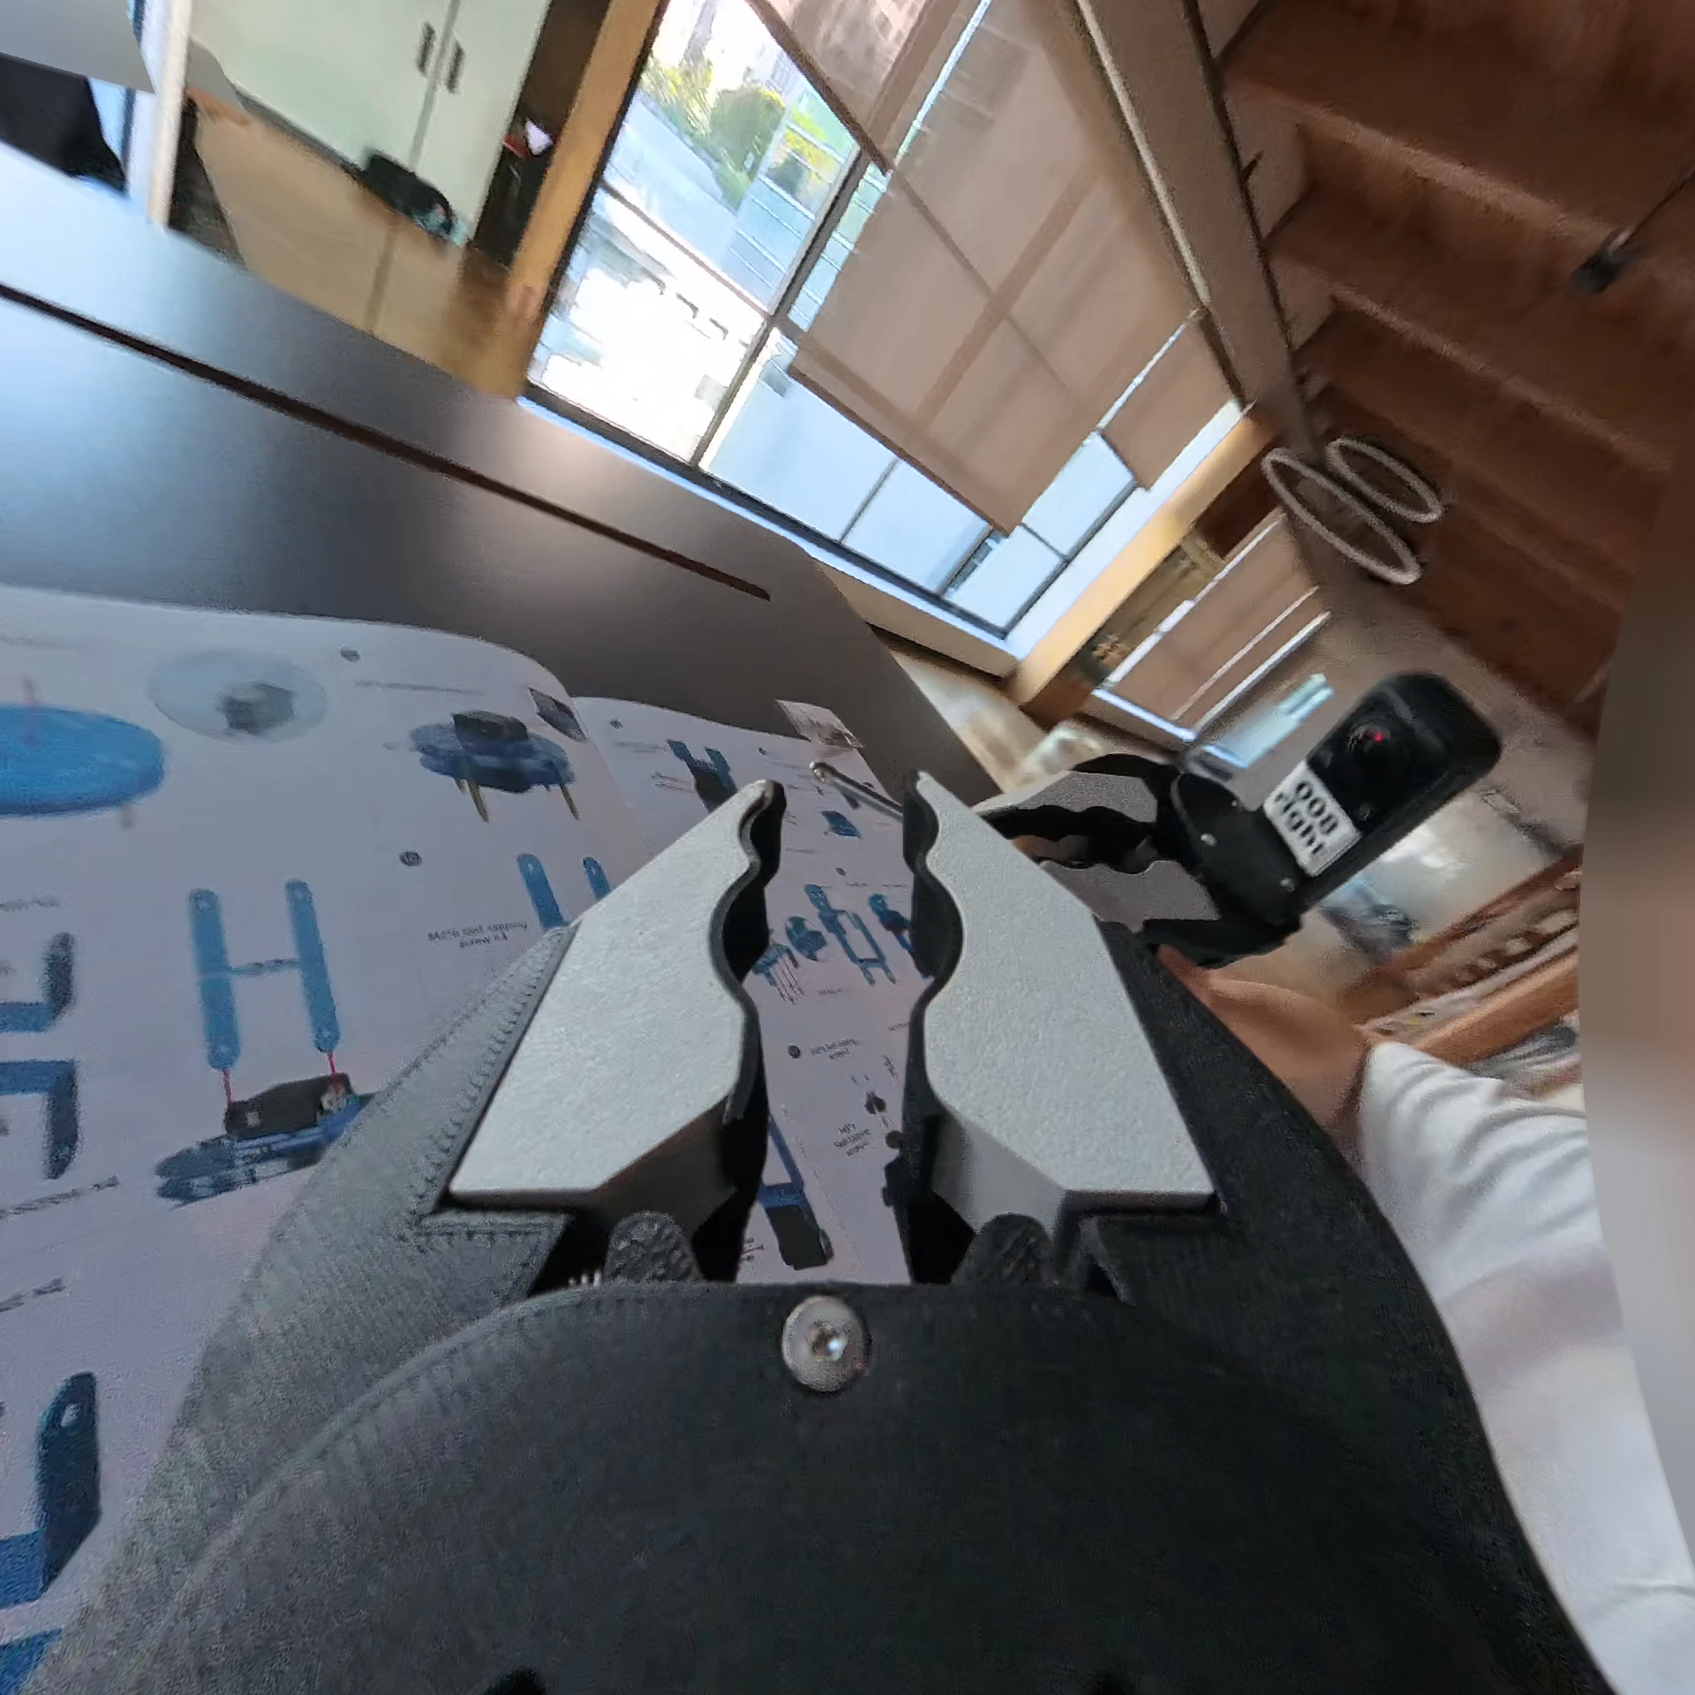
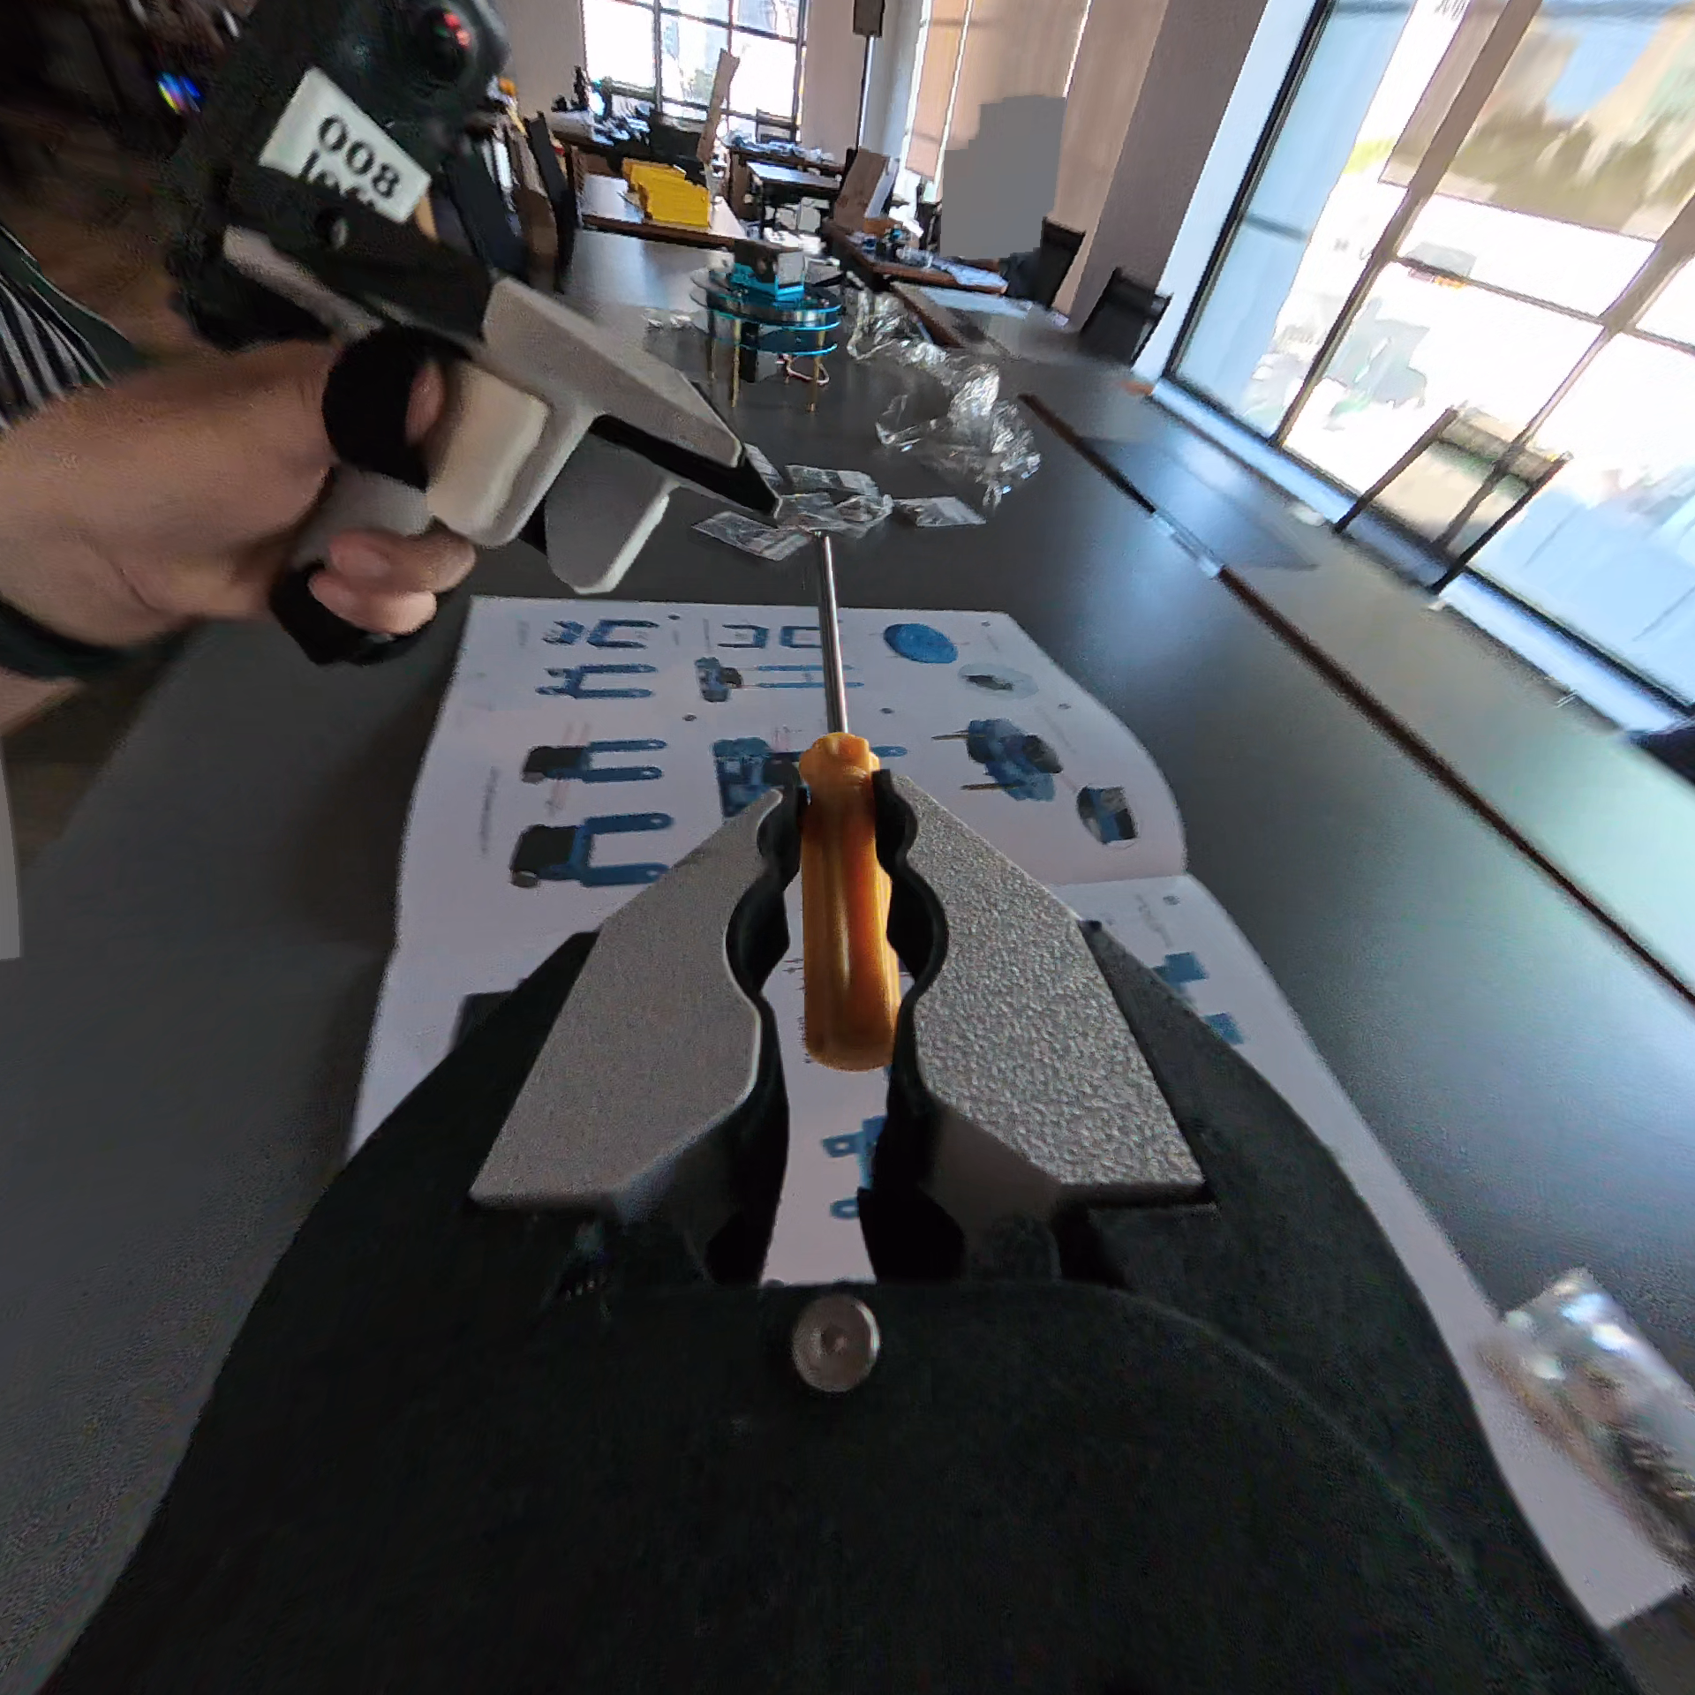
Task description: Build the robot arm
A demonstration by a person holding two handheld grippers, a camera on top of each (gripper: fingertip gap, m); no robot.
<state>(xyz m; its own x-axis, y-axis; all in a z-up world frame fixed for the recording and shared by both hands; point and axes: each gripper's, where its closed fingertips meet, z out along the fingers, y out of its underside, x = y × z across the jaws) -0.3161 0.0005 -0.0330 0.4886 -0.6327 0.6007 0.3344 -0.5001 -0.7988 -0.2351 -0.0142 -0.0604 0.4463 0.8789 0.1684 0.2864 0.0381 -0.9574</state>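
Right gripper fingers clamped the orange screwdriver, shaft toward twelve o'clock over the booklet; left gripper fingers stood apart, empty.

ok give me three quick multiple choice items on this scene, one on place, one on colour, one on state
1. Where does the open instruction booklet lie?
A. on the dark table
B. on the floor
C. on a chair

2. What colour is the screwdriver handle?
A. green
B. orange
C. white

3. What state are the right tongs in?
A. wide open, empty
B. shut on a plastic bag
C. shut on the screwdriver

Key: 1 A, the pages lie flat on the dark top. 2 B, the handle shows orange. 3 C, both fingers press the handle. The left tongs hold nothing.
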